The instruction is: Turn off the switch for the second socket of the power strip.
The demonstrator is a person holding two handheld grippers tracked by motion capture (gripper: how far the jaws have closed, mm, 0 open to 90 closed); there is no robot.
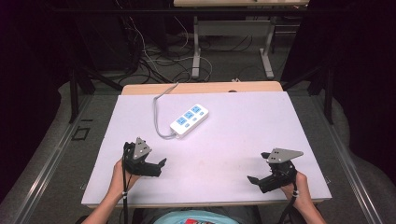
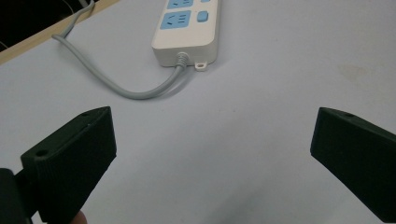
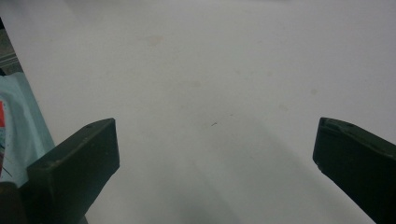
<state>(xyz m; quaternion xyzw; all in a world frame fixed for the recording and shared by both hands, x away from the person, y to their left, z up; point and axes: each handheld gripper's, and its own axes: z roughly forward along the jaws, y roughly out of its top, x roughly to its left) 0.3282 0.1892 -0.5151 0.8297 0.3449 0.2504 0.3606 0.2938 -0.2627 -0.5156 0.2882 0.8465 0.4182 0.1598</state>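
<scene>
A white power strip [image 1: 189,120] with blue sockets lies near the middle back of the white table [image 1: 243,135]; its grey cord [image 1: 159,116] curls to the left and runs off the far edge. My left gripper [image 1: 159,167] rests near the front left of the table, open, with nothing between its jaws. In the left gripper view the strip's cord end [image 2: 187,39] lies ahead of the jaws, well apart from them. My right gripper [image 1: 254,179] sits at the front right, open and holding nothing, pointing across bare table [image 3: 210,93].
The table's front edge [image 1: 205,203] runs just behind both hands. Beyond the far edge stand another table's metal legs [image 1: 196,51] and loose cables [image 1: 159,60] on the floor. A light blue garment [image 3: 23,135] shows at the left in the right gripper view.
</scene>
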